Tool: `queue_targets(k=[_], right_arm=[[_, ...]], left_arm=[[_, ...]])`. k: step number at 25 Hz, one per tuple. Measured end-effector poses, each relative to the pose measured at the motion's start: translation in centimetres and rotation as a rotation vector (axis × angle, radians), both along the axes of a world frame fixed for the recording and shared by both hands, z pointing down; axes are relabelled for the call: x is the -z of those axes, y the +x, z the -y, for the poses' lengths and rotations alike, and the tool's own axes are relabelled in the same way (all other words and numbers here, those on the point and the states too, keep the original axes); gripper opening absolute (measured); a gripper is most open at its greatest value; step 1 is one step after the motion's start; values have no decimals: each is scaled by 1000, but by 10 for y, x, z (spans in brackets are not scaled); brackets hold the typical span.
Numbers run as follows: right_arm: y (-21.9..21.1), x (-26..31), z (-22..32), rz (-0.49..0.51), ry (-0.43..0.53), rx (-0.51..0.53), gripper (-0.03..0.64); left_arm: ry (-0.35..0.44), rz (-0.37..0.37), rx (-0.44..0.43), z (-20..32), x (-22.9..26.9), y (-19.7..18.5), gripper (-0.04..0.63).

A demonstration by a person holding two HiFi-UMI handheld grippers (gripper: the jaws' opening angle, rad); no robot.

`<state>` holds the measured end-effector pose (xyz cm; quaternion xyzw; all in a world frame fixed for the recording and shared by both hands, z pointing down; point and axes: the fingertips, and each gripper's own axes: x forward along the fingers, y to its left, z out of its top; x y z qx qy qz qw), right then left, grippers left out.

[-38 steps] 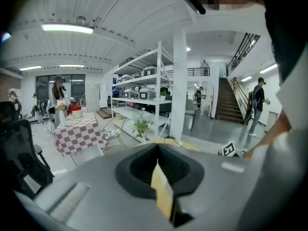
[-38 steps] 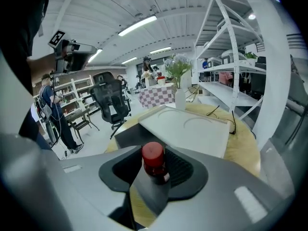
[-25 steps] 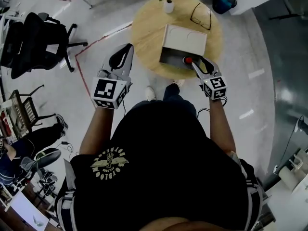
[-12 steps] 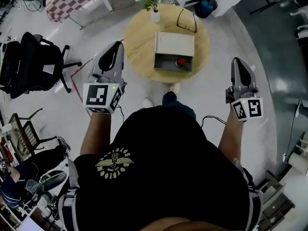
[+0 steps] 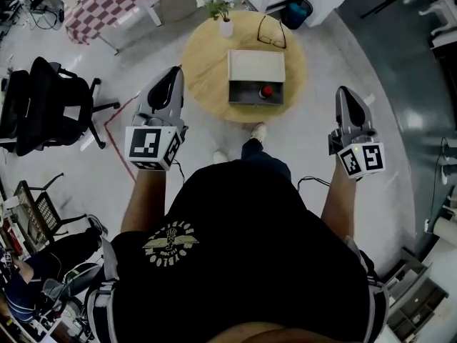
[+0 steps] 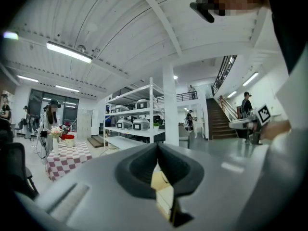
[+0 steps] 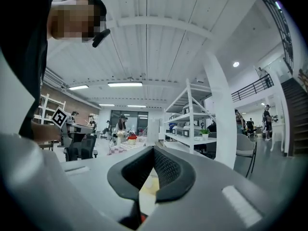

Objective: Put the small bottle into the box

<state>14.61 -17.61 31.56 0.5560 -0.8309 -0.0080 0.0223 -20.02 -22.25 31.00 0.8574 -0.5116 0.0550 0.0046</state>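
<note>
The small bottle (image 5: 266, 91), seen by its red cap, lies inside the open box (image 5: 255, 68) on the round wooden table (image 5: 207, 56). Both grippers hang in the air off the table's near edge, apart from the box. My left gripper (image 5: 176, 73) is to the left of the table, my right gripper (image 5: 343, 91) well to the right. In the left gripper view the left gripper's (image 6: 157, 148) jaws meet with nothing between them. In the right gripper view my right gripper (image 7: 154, 152) is also shut and empty.
A pair of glasses (image 5: 273, 31) and a white vase with flowers (image 5: 225, 24) sit at the table's far side. A black office chair (image 5: 50, 106) stands at the left, a checkered table (image 5: 107, 2) at top left, a blue bin (image 5: 295, 10) beyond the table.
The right gripper was at the box with the red-capped bottle at its tips; it has let go, pulled back to the right and shut. The bottle stays in the box.
</note>
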Motion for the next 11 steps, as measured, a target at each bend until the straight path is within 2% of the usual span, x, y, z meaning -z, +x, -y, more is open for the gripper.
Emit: queue_targets(k=[11], right_arm=[[-12, -6, 0, -6, -19, -15, 8]], left_arm=[[2, -9, -6, 0, -1, -15, 0]])
